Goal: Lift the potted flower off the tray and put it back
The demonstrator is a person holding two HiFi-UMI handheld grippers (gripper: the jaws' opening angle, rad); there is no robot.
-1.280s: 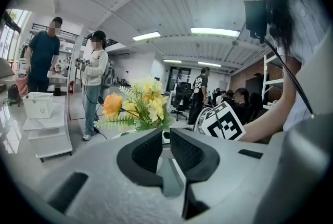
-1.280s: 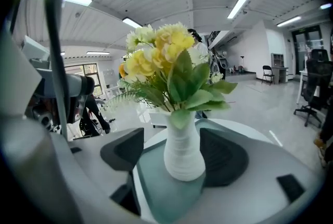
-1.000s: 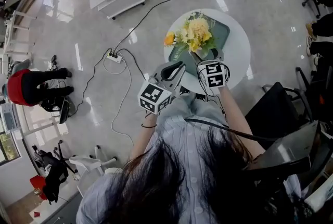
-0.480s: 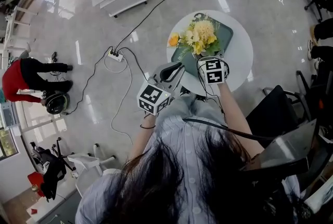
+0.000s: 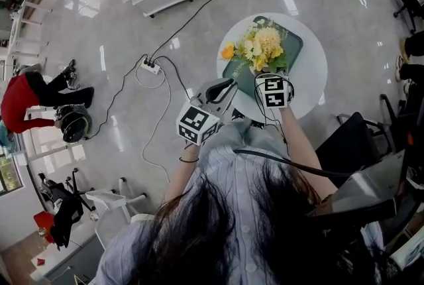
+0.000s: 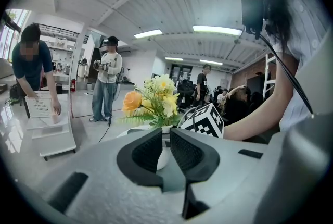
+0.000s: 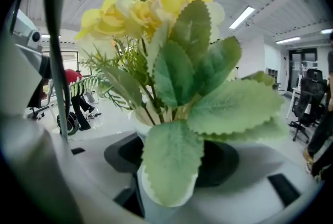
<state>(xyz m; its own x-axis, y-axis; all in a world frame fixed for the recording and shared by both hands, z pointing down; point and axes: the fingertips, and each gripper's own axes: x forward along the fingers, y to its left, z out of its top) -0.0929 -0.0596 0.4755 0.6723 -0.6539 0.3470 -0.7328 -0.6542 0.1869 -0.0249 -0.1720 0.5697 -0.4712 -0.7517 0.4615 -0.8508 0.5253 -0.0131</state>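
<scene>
The potted flower point(image 5: 260, 48) stands on the green tray point(image 5: 295, 45), at the tray end nearest the person. R gripper point(image 5: 272, 74) is at that end too, w/ the white pot point(image 7: 156, 206) deep btwn its jaws. The jaws are wide but have just been closing in. The dark pads point(image 7: 124, 154) sit tight on the pot's sides, so it grips the pot. A leaf hides part of one pad. L gripper point(image 5: 222, 85) hangs just off the tray's left side, not touching it. Its jaws are pulled almost together, just a thin slit, nothing in it.
</scene>
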